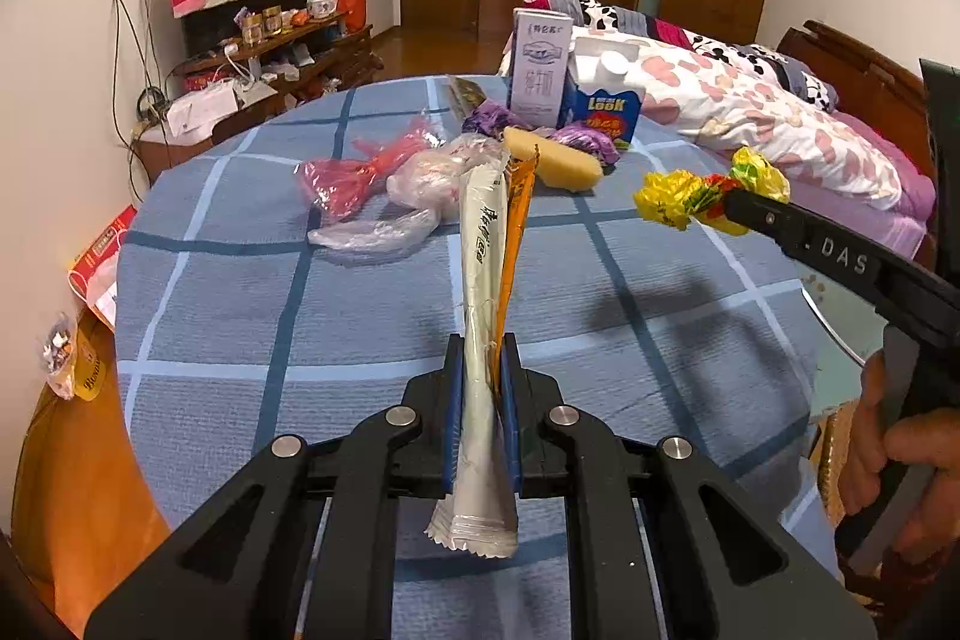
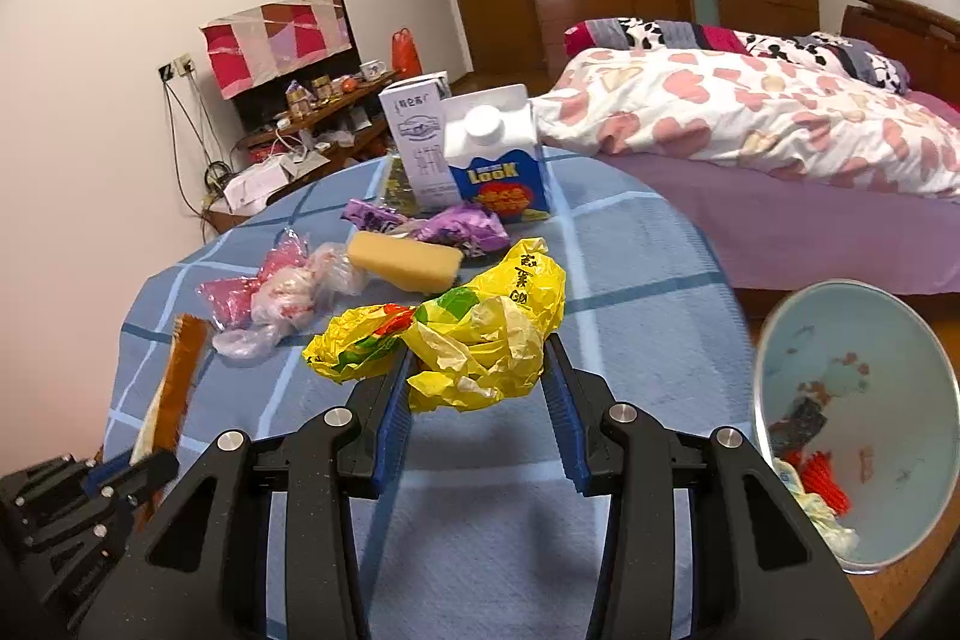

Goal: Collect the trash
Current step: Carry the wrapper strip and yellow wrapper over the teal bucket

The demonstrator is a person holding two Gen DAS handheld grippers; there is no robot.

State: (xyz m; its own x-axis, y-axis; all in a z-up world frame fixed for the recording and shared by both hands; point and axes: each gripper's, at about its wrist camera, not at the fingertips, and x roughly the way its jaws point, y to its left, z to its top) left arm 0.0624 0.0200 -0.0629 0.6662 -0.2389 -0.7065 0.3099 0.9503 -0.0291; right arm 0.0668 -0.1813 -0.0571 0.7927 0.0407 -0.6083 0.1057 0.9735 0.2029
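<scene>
With the left tool [image 1: 483, 340] clenched on white and orange snack sachets [image 1: 480, 244] and the right tool [image 2: 477, 370] grasping a crumpled yellow plastic bag [image 2: 480, 340] above the table [image 2: 630, 280], both loads seem ready for carrying to the pale blue trash bin [image 2: 780, 340] beside it.

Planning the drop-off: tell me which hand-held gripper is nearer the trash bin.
Right. The right hand-held gripper, clamping the yellow bag, has the trash bin just off its right side; the left hand-held gripper is farther left.
</scene>
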